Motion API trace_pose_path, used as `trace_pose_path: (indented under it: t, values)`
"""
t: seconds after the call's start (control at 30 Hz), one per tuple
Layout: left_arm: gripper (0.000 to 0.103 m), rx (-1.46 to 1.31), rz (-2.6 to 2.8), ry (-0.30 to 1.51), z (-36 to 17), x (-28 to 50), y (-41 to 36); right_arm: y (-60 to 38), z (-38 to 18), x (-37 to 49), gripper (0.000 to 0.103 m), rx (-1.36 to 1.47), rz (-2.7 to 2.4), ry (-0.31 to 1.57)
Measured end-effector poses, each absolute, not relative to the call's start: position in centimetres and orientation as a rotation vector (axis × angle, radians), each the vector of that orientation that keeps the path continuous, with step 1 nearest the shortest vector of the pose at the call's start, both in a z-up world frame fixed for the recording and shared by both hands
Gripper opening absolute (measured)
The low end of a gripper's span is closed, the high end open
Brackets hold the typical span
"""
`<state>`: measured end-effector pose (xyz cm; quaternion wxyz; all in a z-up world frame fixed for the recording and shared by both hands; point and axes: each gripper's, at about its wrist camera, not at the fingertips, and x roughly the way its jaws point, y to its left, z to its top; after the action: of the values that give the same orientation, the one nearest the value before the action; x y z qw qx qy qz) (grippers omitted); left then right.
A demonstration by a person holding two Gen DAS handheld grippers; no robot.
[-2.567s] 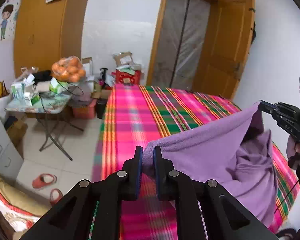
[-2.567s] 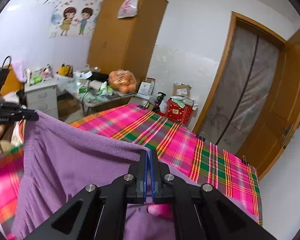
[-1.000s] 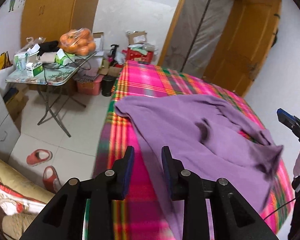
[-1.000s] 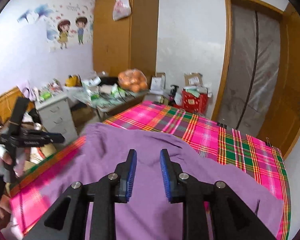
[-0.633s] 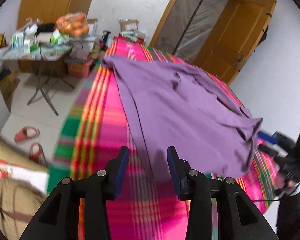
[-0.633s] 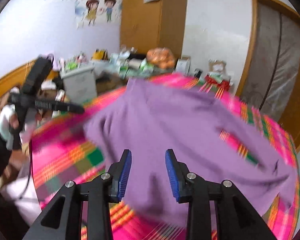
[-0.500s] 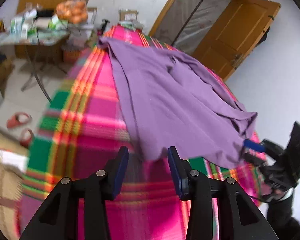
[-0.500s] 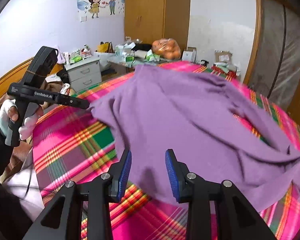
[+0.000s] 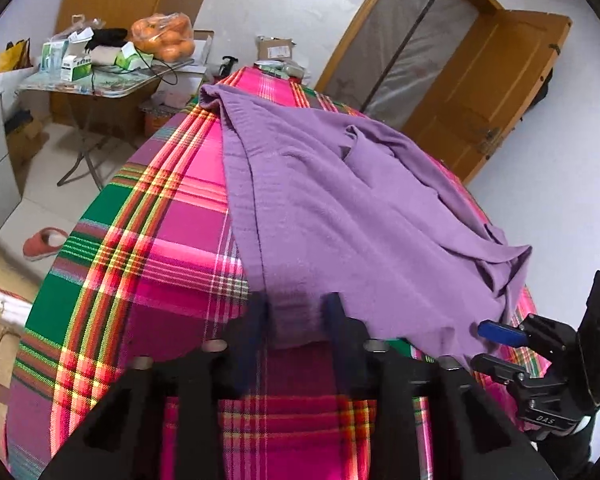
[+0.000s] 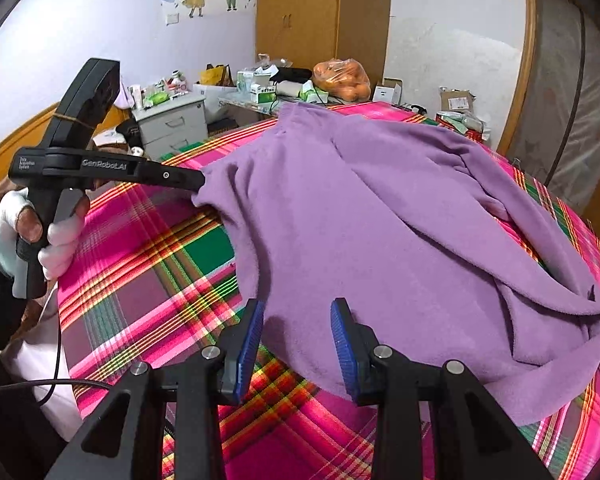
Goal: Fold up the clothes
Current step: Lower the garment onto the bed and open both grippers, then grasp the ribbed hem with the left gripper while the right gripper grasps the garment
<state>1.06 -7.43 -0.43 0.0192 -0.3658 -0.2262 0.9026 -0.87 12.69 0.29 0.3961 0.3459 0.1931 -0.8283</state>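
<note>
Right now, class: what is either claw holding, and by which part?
Nothing gripped yet: left claw is closing around the purple garment's near corner; right claw open.

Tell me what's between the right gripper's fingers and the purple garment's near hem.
Nothing: in the right wrist view the right gripper already straddles the purple garment hem, over the plaid bedspread.

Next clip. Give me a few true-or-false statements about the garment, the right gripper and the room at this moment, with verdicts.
1. The purple garment lies spread on the plaid bed cover. True.
2. The right gripper is clamped on the garment. False: its pads stand apart over the garment's near edge.
3. A bag of oranges sits on the folding table. True.
4. The wooden door is shut. False: it stands swung open.
</note>
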Motion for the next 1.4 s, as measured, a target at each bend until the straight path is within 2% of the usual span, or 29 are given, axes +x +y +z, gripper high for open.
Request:
trace_pose_path:
  t: [0.1, 0.37, 0.77, 1.2, 1.3, 1.33, 1.4]
  values:
    - [0.025, -1.113, 2.802, -0.718, -0.3, 1.3, -7.9, 12.6, 0.2, -0.9, 0.036, 0.881, -2.1, 0.495]
    - [0.024, -0.995, 2.82, -0.818, 1.0, 4.5, -10.7, 12.7, 0.3, -0.6, 0.036, 0.882, -2.105, 0.489]
    - [0.026, -1.103, 2.604, -1.077, -1.6, 6.9, -11.5, 12.4, 0.2, -0.4, 0.036, 0.896, -2.086, 0.507]
    - [0.029, -1.053, 2.559, -1.25, -2.6, 4.1, -11.2, 12.1, -0.2, 0.4, 0.036, 0.9, -2.048, 0.653]
    - [0.025, -1.022, 2.584, -1.246, -2.6, 3.8, -11.2, 12.4, -0.4, -0.1, 0.036, 0.912, -2.036, 0.627]
    - [0.018, -1.019, 2.591, -1.242, -2.7, 3.7, -11.2, 12.4, -0.4, -0.2, 0.036, 0.915, -2.031, 0.618]
    - [0.014, -1.012, 2.592, -1.245, -2.7, 3.7, -11.3, 12.4, -0.4, -0.3, 0.036, 0.913, -2.026, 0.623]
